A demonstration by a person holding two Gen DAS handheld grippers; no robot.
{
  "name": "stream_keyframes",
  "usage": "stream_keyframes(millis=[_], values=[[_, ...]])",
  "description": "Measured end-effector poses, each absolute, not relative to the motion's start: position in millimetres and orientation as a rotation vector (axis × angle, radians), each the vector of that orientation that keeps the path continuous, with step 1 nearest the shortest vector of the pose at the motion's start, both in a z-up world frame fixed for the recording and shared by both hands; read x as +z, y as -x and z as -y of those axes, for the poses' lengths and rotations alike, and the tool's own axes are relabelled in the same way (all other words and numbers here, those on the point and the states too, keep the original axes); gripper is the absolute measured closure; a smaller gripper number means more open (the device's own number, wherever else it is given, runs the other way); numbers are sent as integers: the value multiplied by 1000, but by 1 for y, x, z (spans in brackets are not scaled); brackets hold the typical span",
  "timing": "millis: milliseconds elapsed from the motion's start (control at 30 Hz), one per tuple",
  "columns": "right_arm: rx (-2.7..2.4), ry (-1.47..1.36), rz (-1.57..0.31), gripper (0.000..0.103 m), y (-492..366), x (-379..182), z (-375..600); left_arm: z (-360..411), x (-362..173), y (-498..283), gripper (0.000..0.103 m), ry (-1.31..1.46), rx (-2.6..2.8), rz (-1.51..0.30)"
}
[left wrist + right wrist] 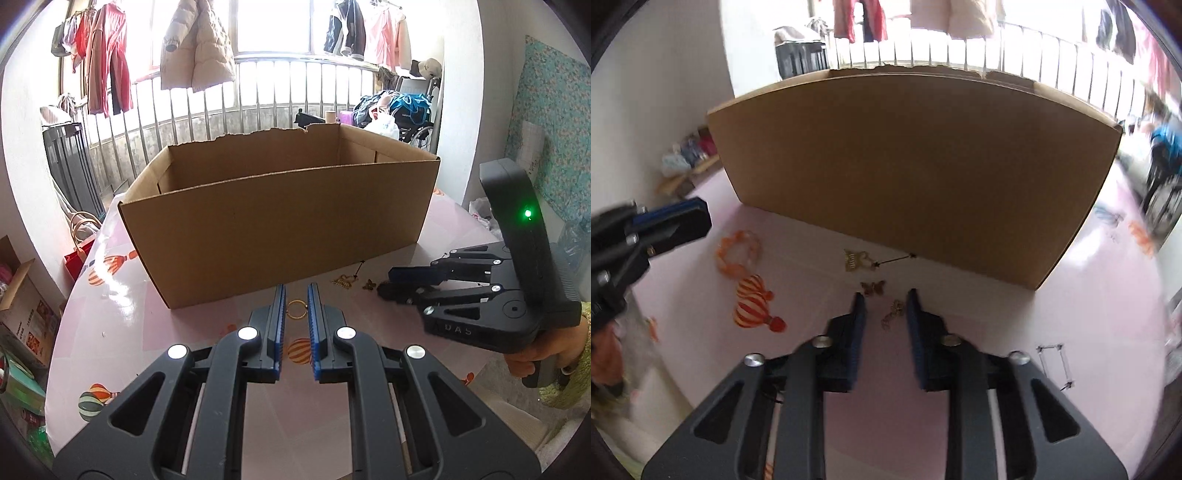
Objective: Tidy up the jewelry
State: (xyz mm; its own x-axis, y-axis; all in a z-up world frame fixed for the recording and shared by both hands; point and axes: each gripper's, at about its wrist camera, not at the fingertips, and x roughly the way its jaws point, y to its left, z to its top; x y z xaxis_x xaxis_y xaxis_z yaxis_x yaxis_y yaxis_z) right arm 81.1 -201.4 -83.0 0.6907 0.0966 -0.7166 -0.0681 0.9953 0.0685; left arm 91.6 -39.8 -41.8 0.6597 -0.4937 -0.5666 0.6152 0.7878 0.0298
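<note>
Jewelry lies scattered on a pink balloon-print tablecloth (pixel 192 325) in front of an open cardboard box (pixel 277 221). The left gripper (pixel 296 288) points down toward the box's near wall with its jaws nearly together, pinching a gold ring (pixel 296 309) that spans the narrow gap between the blue pads. The right gripper (pixel 885 295), held in a hand (pixel 546 354) with a green sleeve, has its jaws somewhat apart, low over the cloth. A small gold chain piece (pixel 894 313) lies on the cloth in the gap between the right fingertips, apparently touched by neither pad. Just beyond those tips sits a gold butterfly charm (pixel 873 288), and farther on, close to the box wall, a comb-shaped gold pendant (pixel 855 260) with a thin dark pin beside it. A thin beaded chain (pixel 1052 365) lies well off to that gripper's right.
</note>
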Motion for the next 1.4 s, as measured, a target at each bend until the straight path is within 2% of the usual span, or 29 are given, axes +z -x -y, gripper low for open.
stream_keyframes(millis=[367,667,767,833,967,1000,1067,1100,1133,1400], values=[[116,-296,-750,103,-68,-70,239,38,-39,-92,92,-219,-632,-556],[133,-341,-705,103,-60,-50,252,41,-36,-90,92,-224,-646,-548],[117,-276,-741,92,-67,-56,248,42,-37,-90,92,-230,-651,-549],[113,-232,-753,72,-69,-60,241,42,-37,-90,92,-231,-652,-551],[119,-154,-774,70,-80,-71,229,43,-41,-92,92,-228,-654,-565],[121,-132,-782,70,-84,-74,226,43,-42,-92,92,-227,-654,-568],[107,-89,-798,77,-89,-80,220,44,-45,-93,92,-227,-655,-576],[96,-61,-789,86,-89,-81,218,44,-47,-93,92,-228,-656,-579],[90,-49,-785,99,-85,-81,215,45,-48,-93,92,-228,-657,-582],[94,-154,-774,101,-76,-81,228,46,-55,-97,92,-223,-658,-599]])
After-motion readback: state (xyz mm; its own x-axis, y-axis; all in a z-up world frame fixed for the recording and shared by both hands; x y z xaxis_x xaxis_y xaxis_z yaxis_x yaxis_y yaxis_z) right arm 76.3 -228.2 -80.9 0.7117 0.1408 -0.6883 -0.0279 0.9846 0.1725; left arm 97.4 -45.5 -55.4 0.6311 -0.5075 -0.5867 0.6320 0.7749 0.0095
